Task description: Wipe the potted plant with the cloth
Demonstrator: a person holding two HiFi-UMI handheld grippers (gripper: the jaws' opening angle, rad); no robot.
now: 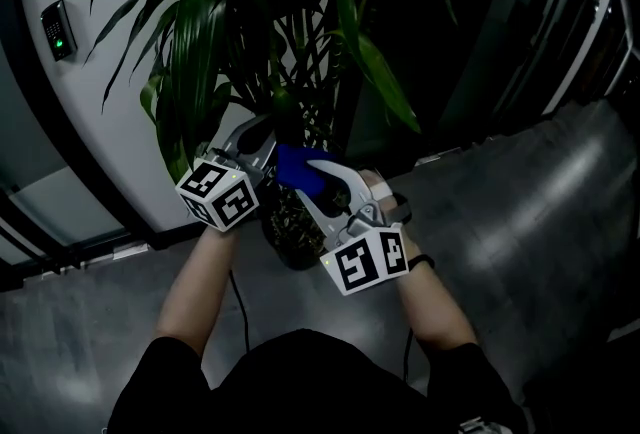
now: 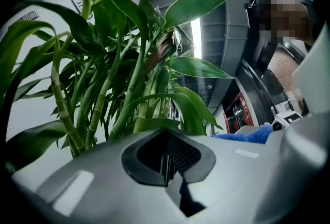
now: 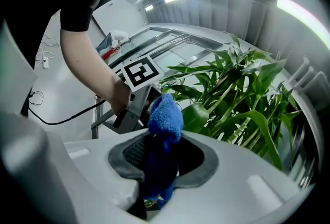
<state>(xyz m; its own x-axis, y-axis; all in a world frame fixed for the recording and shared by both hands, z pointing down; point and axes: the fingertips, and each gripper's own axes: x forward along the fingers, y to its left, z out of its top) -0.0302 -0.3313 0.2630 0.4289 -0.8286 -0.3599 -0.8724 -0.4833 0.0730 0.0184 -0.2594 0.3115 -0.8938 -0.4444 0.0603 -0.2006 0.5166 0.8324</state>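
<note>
The potted plant (image 1: 250, 12) has long green leaves and bamboo-like stalks (image 2: 103, 94) rising from a dark pot (image 1: 290, 232) on the floor. My right gripper (image 1: 318, 174) is shut on a blue cloth (image 3: 165, 120), which sticks up out of its jaws beside the lower leaves (image 3: 242, 99). My left gripper (image 1: 266, 135) is just left of it, low by the stalks, and its jaws are pressed together with nothing between them (image 2: 166, 158). The blue cloth (image 2: 247, 135) shows at the right edge of the left gripper view. The left gripper (image 3: 135, 109) shows behind the cloth in the right gripper view.
A curved white wall (image 1: 60, 142) with a small card reader (image 1: 58, 30) stands at the left behind the plant. Grey floor (image 1: 540, 192) spreads to the right and front. A black cable (image 1: 240, 307) runs down from the left gripper.
</note>
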